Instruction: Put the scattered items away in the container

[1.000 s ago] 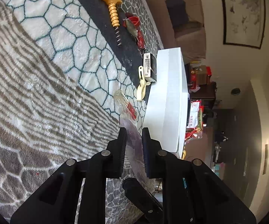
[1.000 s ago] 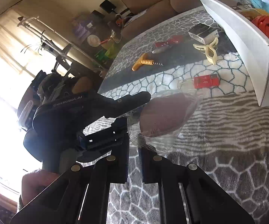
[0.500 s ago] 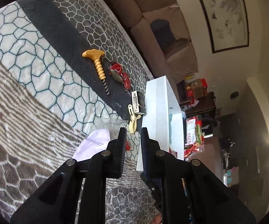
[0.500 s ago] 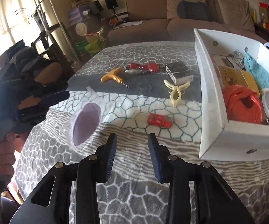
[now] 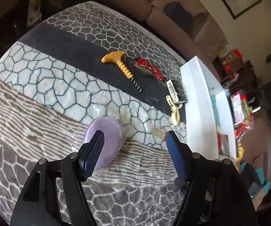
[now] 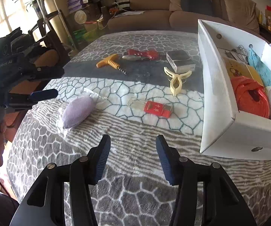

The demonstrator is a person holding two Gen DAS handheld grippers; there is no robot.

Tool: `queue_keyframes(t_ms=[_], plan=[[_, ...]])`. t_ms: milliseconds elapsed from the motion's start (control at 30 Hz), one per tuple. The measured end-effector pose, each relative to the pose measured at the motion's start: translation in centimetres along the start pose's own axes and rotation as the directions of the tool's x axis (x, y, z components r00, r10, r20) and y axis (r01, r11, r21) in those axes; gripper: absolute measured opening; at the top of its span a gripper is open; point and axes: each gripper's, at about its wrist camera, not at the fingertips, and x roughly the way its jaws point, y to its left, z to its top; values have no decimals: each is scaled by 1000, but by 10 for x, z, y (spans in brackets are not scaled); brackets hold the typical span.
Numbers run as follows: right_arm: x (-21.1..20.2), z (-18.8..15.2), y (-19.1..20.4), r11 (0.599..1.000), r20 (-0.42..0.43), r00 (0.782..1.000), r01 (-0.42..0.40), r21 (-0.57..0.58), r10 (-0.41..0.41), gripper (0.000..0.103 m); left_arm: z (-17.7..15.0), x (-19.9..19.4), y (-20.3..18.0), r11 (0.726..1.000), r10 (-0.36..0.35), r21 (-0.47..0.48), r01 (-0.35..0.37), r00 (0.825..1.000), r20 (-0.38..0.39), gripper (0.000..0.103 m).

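- Lilac soft pad in clear plastic wrap (image 6: 78,111) lies on the patterned blanket (image 6: 135,150), well apart from the white container (image 6: 218,101).
- Expected handling: light, compressible; wrap probably slippery and crinkly.
- Recommended hold: across the pad's narrow middle, not the loose film.
- Left gripper (image 5: 134,141) and right gripper (image 6: 133,146): jaws have just been opening, both spread, nothing between them.

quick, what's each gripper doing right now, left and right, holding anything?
Left gripper: open, jaws just been opening, holding nothing.
Right gripper: open, jaws just been opening, nothing between them.
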Motion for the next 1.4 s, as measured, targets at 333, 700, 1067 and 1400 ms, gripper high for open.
queue_keyframes(t_ms=[333, 700, 1067, 1400], plan=[[7, -4, 35, 999, 6, 1000, -22, -40, 23, 61, -16, 32, 1, 957, 227, 194, -213, 973, -49, 81], [-14, -8, 27, 998, 50, 998, 49, -43, -47, 88, -33, 26, -26, 919, 267, 293, -263, 963, 27, 103], [-68, -35, -25, 991, 64, 989, 131, 31, -132, 103, -97, 13, -90, 911, 199, 359, -204, 979, 53, 103], [-122, -77, -125, 956, 53, 961, 261, 133, -270, 103, -170, 52, -174, 908, 165, 392, -149, 986, -8, 103]])
